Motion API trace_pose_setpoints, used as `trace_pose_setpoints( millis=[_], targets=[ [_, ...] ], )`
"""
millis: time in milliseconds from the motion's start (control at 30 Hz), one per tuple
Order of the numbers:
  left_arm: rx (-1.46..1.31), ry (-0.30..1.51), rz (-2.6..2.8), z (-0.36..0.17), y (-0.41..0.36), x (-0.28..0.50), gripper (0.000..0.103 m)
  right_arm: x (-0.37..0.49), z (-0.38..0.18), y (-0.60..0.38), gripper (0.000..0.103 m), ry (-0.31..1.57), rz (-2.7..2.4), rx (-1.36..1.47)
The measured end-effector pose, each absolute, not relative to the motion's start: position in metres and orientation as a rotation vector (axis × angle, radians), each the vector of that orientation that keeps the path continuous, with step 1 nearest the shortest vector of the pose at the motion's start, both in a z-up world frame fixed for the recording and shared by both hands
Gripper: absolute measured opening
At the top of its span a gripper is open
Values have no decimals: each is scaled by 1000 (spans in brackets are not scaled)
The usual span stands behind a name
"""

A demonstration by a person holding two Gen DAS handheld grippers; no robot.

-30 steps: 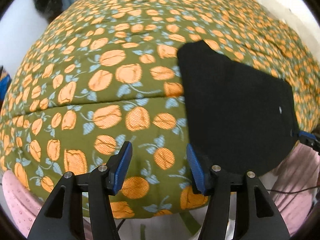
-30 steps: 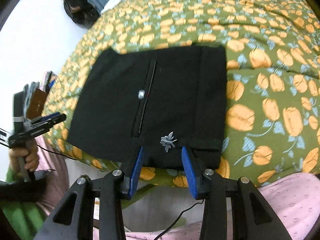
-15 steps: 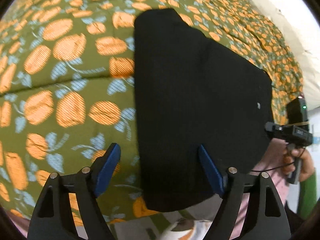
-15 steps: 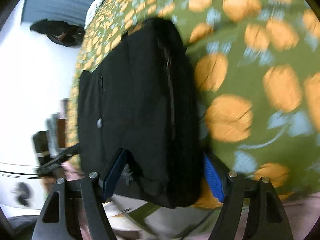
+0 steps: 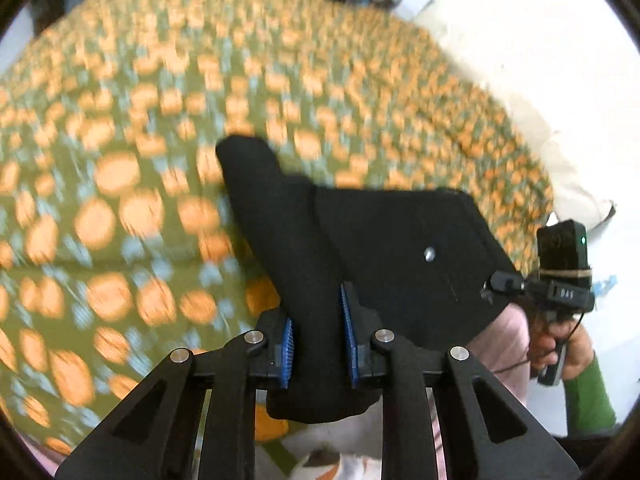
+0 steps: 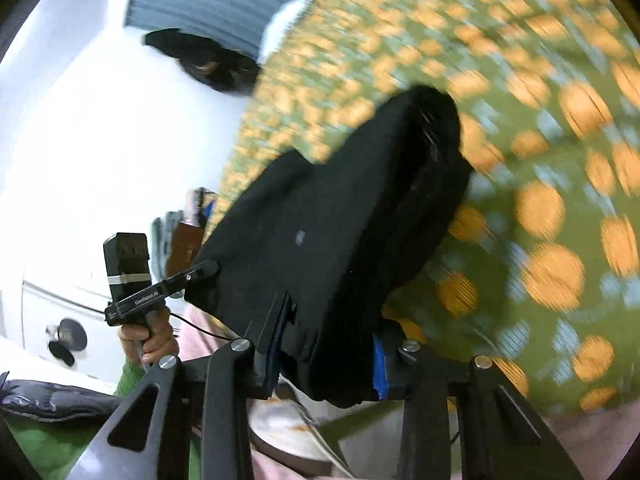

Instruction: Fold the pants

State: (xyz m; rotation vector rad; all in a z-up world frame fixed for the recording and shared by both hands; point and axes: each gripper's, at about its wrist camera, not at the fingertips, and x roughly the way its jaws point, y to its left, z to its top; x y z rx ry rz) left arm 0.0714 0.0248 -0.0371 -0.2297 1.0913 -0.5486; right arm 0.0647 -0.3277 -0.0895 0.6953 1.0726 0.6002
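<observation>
The folded black pants (image 5: 380, 248) are lifted at their near edge above the green bedspread with orange flowers (image 5: 120, 160). My left gripper (image 5: 316, 344) is shut on the pants' left near corner. In the left wrist view my right gripper (image 5: 500, 284) grips the opposite corner. In the right wrist view the pants (image 6: 340, 232) hang as a thick bundle, and my right gripper (image 6: 324, 360) is shut on their near edge. My left gripper (image 6: 200, 270) holds the far corner there.
The bedspread (image 6: 540, 160) fills the right of the right wrist view. A dark object (image 6: 208, 60) lies by the white wall at the bed's far left. White bedding (image 5: 560, 100) lies at the far right. The bed's near edge is just below both grippers.
Both grippers have shut on the near corners of the pants and lifted them off the bedspread. Half a second ago both were open around the pants' edge.
</observation>
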Motion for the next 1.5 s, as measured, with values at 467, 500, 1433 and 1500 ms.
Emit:
trace_pose_setpoints(
  millis=[467, 500, 1433, 1500],
  targets=[
    [-158, 973, -307, -53, 83, 190, 27, 224, -76, -253, 36, 1006, 574, 479],
    [-132, 1053, -263, -88, 81, 202, 31, 235, -100, -253, 37, 1067, 507, 450],
    [83, 1114, -42, -175, 33, 89, 98, 94, -160, -210, 103, 1000, 22, 25],
    [107, 1109, -36, -179, 29, 89, 100, 94, -180, -207, 103, 1070, 21, 31]
  ],
)
